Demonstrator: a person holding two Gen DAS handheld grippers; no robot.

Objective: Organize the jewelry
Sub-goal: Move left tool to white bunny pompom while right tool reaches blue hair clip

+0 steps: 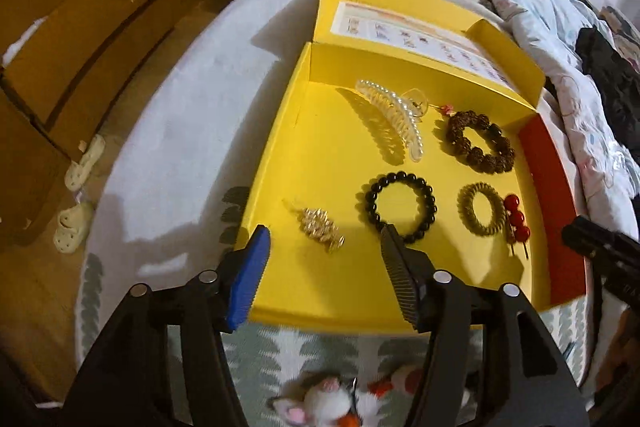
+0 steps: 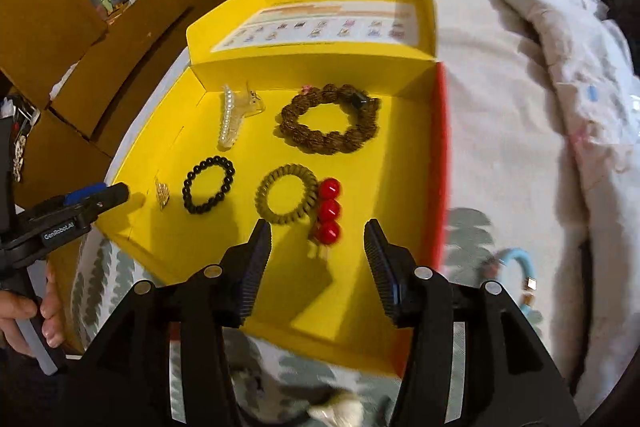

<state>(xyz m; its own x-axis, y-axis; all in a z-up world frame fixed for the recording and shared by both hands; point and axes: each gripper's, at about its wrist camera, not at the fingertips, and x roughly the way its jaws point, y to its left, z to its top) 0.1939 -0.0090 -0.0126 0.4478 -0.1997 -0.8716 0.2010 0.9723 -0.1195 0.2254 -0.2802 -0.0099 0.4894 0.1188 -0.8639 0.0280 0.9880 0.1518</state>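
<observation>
An open yellow box (image 1: 320,155) (image 2: 360,187) lies on the bed. Inside it are a pearl hair claw (image 1: 394,117) (image 2: 232,119), a brown bead bracelet (image 1: 480,143) (image 2: 328,125), a black bead bracelet (image 1: 400,205) (image 2: 208,185), an olive spiral hair tie (image 1: 482,209) (image 2: 286,193), a red ball hair stick (image 1: 518,221) (image 2: 329,209) and a gold clip (image 1: 320,229) (image 2: 162,193). My left gripper (image 1: 324,239) is open and empty over the box's near left part. My right gripper (image 2: 318,231) is open and empty just before the red balls.
A light blue ring-shaped piece (image 2: 516,267) lies on the bed right of the box. A fluffy white and red toy (image 1: 340,399) lies just in front of the box. Quilts (image 1: 540,7) are piled behind and to the right. Wooden cabinets (image 1: 80,47) and slippers (image 1: 80,187) are on the left.
</observation>
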